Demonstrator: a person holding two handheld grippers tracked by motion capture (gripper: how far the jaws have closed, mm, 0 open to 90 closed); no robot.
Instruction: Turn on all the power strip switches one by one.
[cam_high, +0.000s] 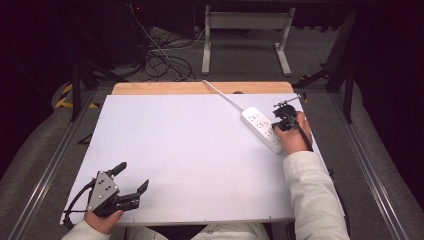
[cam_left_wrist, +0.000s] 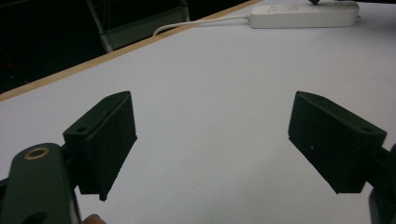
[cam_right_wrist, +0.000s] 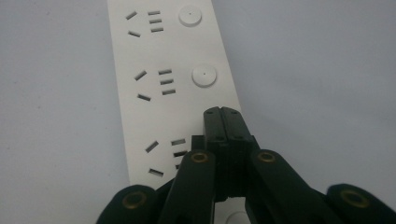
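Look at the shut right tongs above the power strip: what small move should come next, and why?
Probably a short push straight down. The right tongs are shut, their tips over the power strip in line with its round buttons, so pressing one looks like the job. Contact cannot be told. The left tongs stand open over the bare table, far off.
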